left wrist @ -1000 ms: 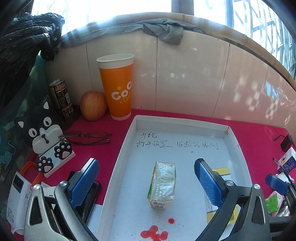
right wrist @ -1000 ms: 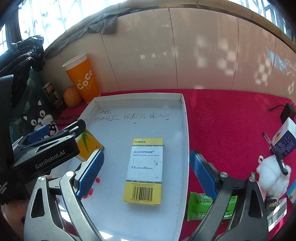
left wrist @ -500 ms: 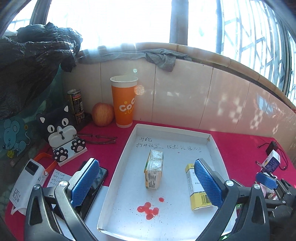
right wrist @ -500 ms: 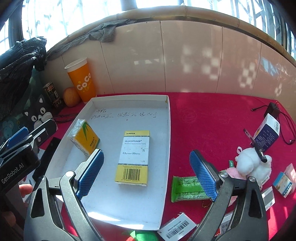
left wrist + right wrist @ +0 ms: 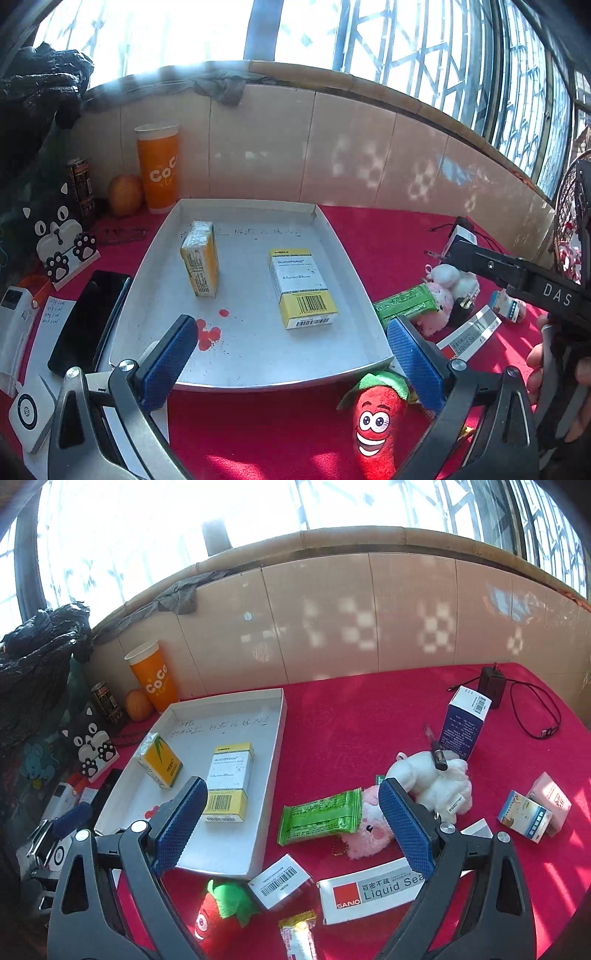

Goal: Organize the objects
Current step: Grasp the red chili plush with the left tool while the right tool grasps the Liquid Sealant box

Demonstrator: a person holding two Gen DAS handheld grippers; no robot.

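A white tray lies on the red cloth. In it lie a yellow drink carton and a yellow-and-white medicine box. My left gripper is open and empty above the tray's near edge. My right gripper is open and empty above a green packet just right of the tray. The green packet, a pink plush, a white plush and a red strawberry plush lie outside the tray.
An orange cup, an apple, a can, a cat phone stand and a black phone sit left of the tray. On the right lie a blue box, a Liquid Sealant box, small boxes and a charger.
Both grippers have pulled back and up from the tray, so more of the table shows. The carton and the medicine box stay in the tray. Both grippers stay open.
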